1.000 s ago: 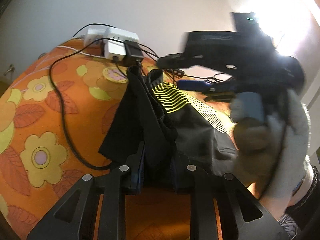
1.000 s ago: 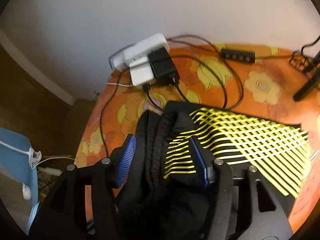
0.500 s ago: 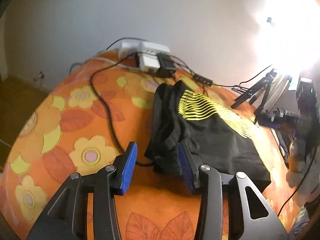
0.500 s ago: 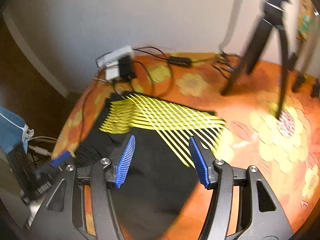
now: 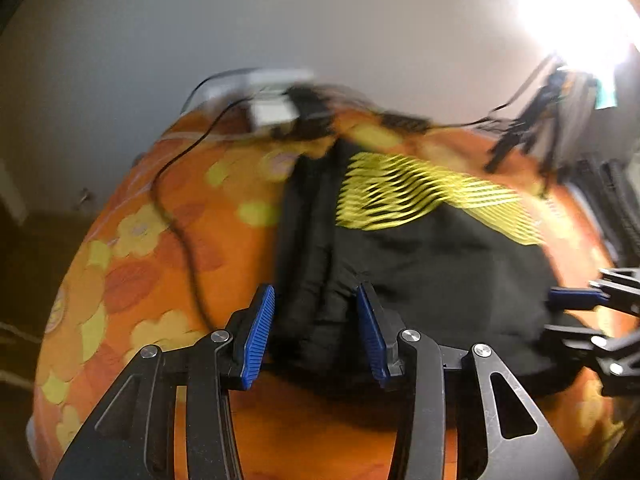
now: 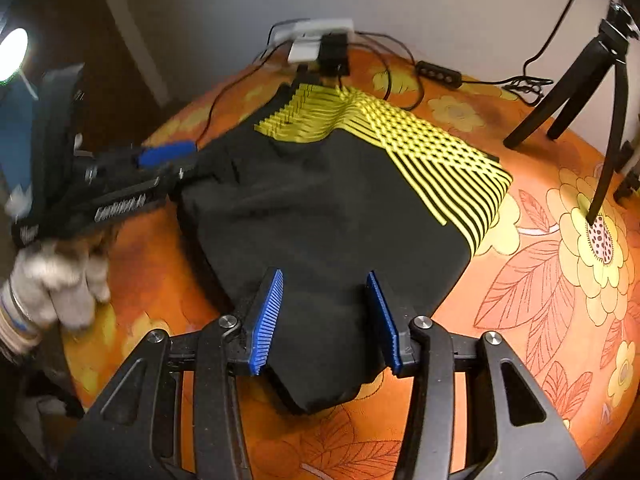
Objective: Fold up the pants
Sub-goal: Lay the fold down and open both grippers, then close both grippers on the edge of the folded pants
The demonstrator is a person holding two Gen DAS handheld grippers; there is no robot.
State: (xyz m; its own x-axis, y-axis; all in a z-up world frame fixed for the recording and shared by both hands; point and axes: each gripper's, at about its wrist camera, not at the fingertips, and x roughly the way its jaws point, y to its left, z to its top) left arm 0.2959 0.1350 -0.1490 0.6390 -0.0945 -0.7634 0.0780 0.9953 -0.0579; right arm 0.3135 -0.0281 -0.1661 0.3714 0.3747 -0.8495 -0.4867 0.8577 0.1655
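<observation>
The black pants [image 6: 320, 216] with yellow stripes lie folded flat on the orange flowered table [image 6: 540, 280]. In the left wrist view the pants [image 5: 420, 264] spread ahead and to the right. My left gripper [image 5: 316, 332] is open, its blue pads either side of the bunched left edge of the pants. It also shows at the left of the right wrist view [image 6: 160, 160], at that same edge. My right gripper [image 6: 326, 316] is open over the near black edge of the pants. It shows at the right of the left wrist view [image 5: 580, 312].
A white power strip with plugs [image 6: 316, 40] and black cables [image 5: 180, 220] lie at the table's far side. A black tripod [image 6: 592, 92] stands at the right on the table. The wall is close behind. The table's round edge drops off to the left.
Both grippers let go of the pants, which now lie flat. Both have since moved back in low over the pants' edges, open.
</observation>
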